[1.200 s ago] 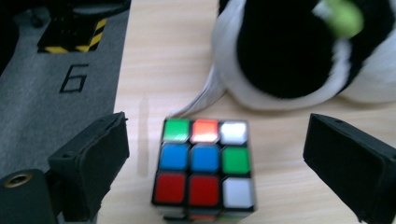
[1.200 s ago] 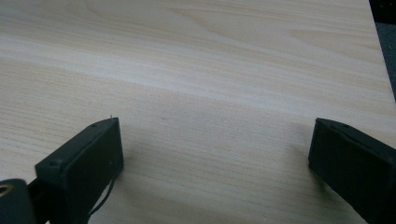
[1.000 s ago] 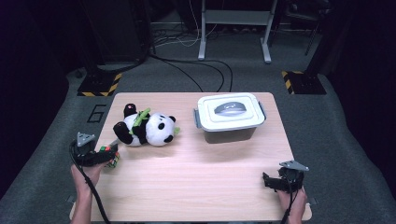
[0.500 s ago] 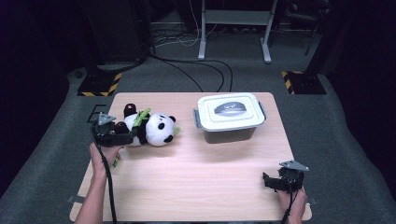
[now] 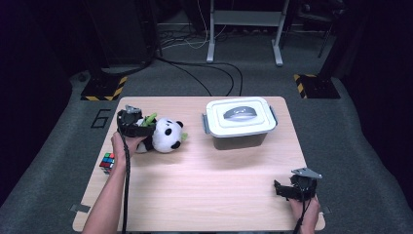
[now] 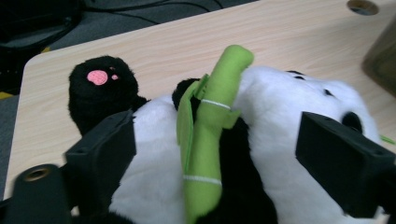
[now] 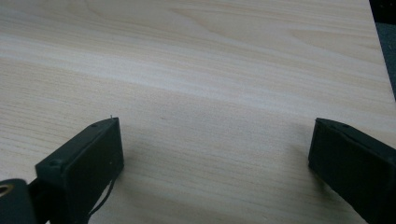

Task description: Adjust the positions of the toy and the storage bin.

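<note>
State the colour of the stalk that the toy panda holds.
Bright green with thin white bands; the stalk on the panda shows best in the left gripper view.

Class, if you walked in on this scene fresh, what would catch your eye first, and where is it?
The plush panda at the table's left, with the left gripper closing around its body, green bamboo stick between the jaws. Next, the lidded white box at the far middle, and the small colour cube at the left edge.

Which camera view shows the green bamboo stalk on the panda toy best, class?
The left gripper view: the bamboo stalk fills the middle, lying across the panda toy between the left gripper jaws, its white stitch bands clear. The high view gives just a small green tip beside that gripper. The right gripper view shows bare table.
</note>
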